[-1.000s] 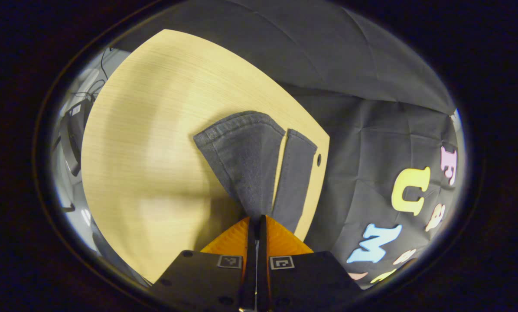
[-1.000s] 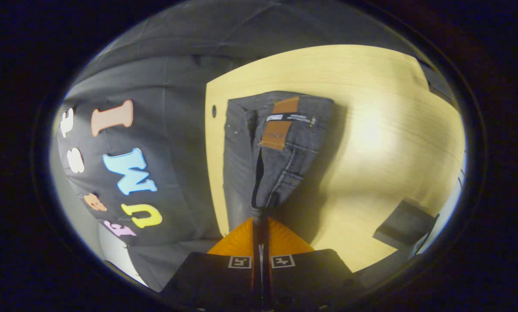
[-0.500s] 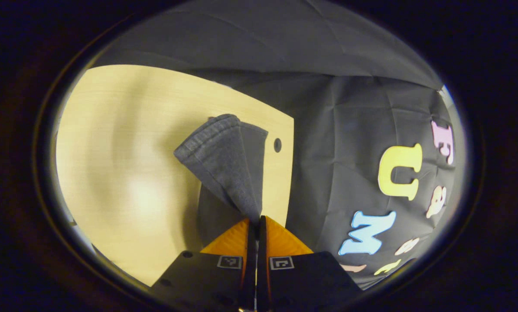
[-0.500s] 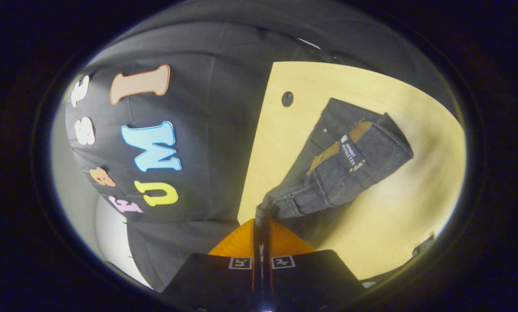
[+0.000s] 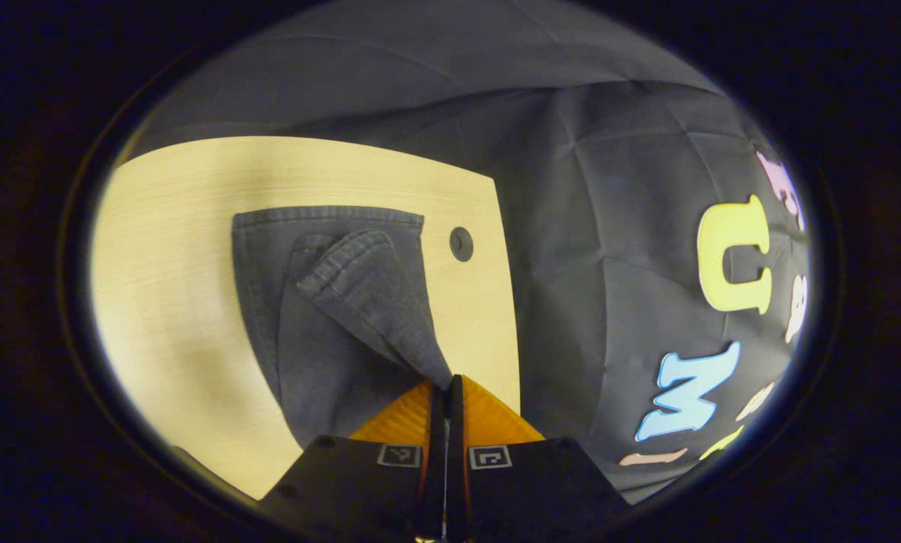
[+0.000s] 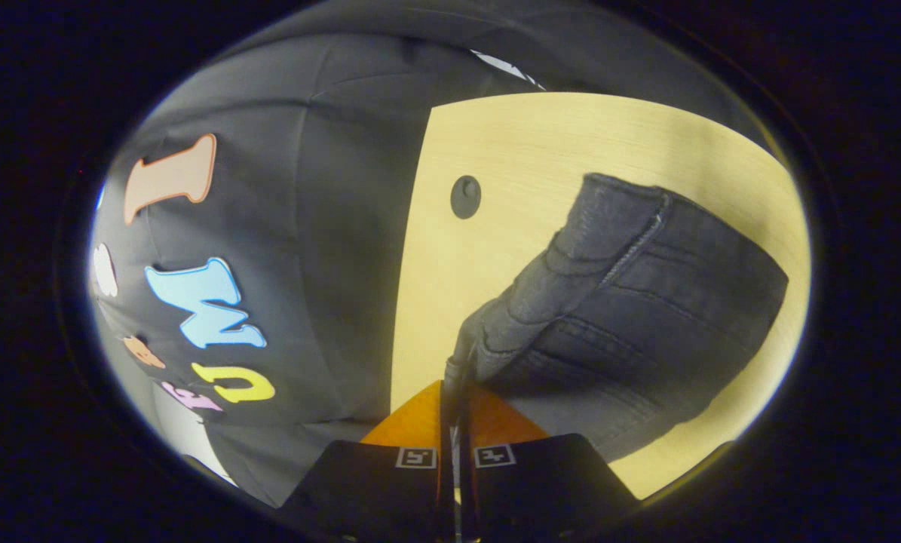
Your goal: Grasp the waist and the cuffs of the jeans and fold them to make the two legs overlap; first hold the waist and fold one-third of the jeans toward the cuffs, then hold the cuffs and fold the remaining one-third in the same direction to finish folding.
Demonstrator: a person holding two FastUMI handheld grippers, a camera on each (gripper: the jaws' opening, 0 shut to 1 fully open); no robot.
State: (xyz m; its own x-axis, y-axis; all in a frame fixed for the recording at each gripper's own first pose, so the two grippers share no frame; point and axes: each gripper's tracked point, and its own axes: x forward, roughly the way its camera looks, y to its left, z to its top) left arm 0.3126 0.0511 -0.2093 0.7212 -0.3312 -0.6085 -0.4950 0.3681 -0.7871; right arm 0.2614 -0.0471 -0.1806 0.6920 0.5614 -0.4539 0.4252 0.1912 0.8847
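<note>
Dark grey jeans (image 5: 322, 317) lie on the light wooden table (image 5: 163, 249). In the left gripper view, one leg lies flat and the other leg's cuff (image 5: 344, 253) is draped over it, pinched by my left gripper (image 5: 445, 383), which is shut on that cuff's corner. In the right gripper view, the waist end of the jeans (image 6: 631, 294) is doubled over in a thick roll. My right gripper (image 6: 456, 369) is shut on the waist edge at its near corner, low over the table.
A round cable hole (image 5: 461, 243) sits in the table near its edge, also visible as the hole (image 6: 465, 196) beside the waist. The table ends at the black cloth wall (image 5: 608, 226) close to both grippers.
Both grippers have swung the lifted jeans over and down. The raised cuff now lies on the other leg, and the waist, its leather patch earlier showing, has turned over onto itself.
</note>
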